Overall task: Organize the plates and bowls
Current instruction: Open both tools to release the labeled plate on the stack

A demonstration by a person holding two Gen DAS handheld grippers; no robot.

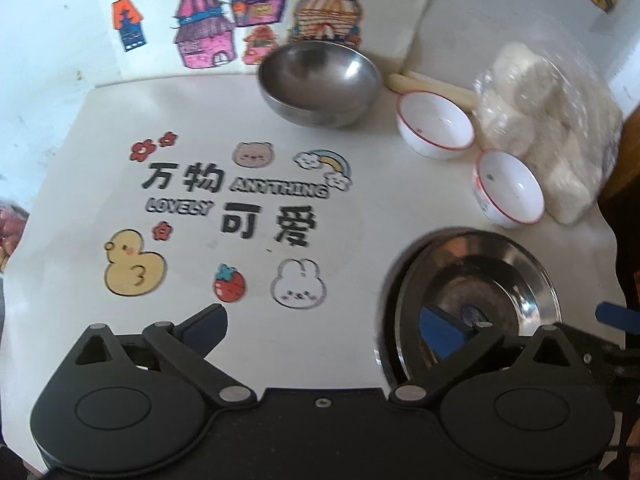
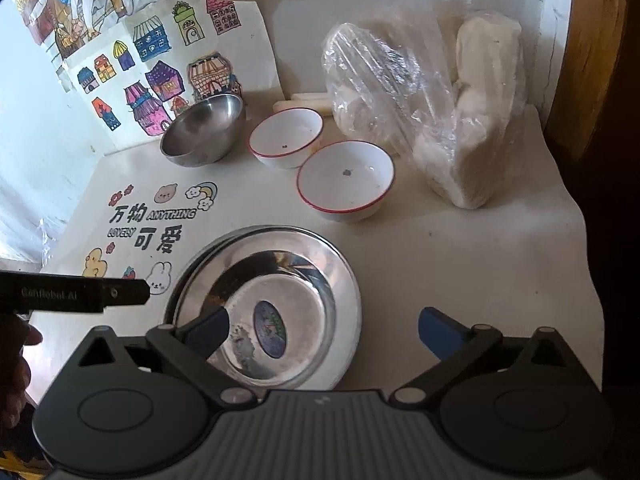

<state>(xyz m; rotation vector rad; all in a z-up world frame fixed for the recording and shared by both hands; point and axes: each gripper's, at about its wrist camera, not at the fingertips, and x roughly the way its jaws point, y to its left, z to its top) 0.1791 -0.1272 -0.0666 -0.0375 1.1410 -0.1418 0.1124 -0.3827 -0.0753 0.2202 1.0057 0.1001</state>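
Steel plates point(image 2: 264, 308), two stacked by the look of the doubled rim, lower centre of the right wrist view, on the white table point(image 2: 460, 272); lower right in the left wrist view.

Steel bowl point(image 2: 206, 130), upper centre-left, upright, apart from the plates.

White bowls, red-rimmed, two: far bowl point(image 2: 286, 136) just beside the steel bowl; near bowl point(image 2: 346, 178) just beside the far one, between it and the plates. Not yet nested.

Bag point(image 2: 424, 120) of pale lumps, upper right, close behind the white bowls.

My right gripper point(image 2: 324, 330): jaws spread wide, nothing held, one finger over the plates, the other over bare table.

My left gripper point(image 1: 338, 322): also spread wide and empty, one finger over the plates' edge; seen in the right wrist view as a dark bar at left.

Risks, as I judge them: both grippers crowd the plates and could knock the stack askew; polished steel may slip from the pads; reaching the near bowl could snag the bag.
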